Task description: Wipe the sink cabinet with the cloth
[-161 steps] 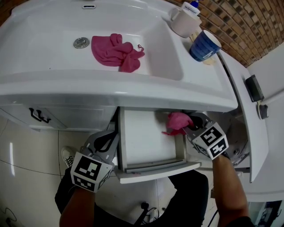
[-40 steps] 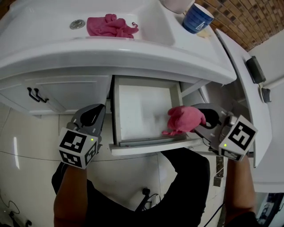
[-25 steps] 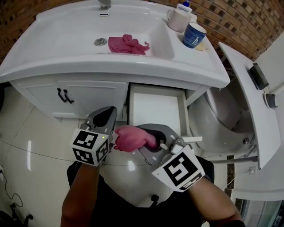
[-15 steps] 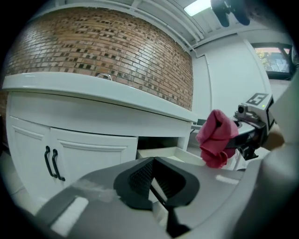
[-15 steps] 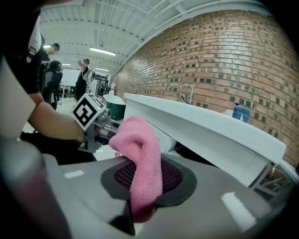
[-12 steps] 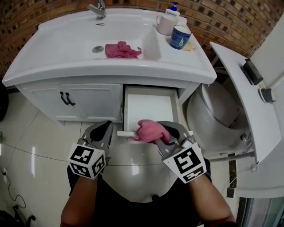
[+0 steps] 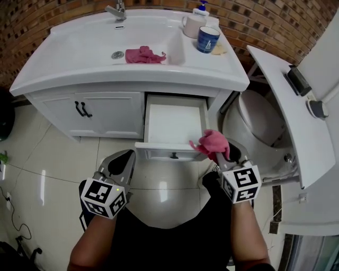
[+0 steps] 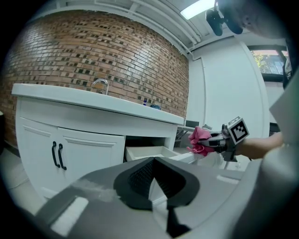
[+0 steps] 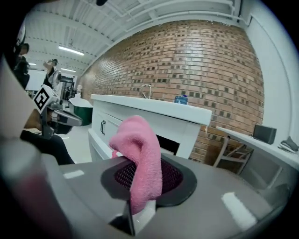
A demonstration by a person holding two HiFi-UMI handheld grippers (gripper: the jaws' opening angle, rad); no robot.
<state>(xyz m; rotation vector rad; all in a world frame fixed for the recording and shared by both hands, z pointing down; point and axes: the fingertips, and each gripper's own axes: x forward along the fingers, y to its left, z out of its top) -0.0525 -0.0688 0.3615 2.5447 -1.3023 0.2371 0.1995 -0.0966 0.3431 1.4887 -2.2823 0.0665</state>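
One pink cloth [image 7: 212, 142] is pinched in the right gripper [image 7: 221, 153], beside the front corner of the open drawer [image 7: 172, 154] in the sink cabinet [image 7: 106, 108]. The left gripper [image 7: 121, 164] is closed, holding nothing. Print on the blue cup [image 7: 207, 39] is too small to read.

No legible text, brand or number in any view. The only signs are the black-and-white square marker patterns on the cubes of the left gripper [image 7: 121, 162] and the right gripper [image 7: 224, 156], blocky codes with no letters or digits in them. The blue mug [image 7: 207, 39] on the sink top [image 7: 79, 58] carries a small white print, and the pump bottle [image 7: 201, 9] behind it is tiny, so neither can be read.
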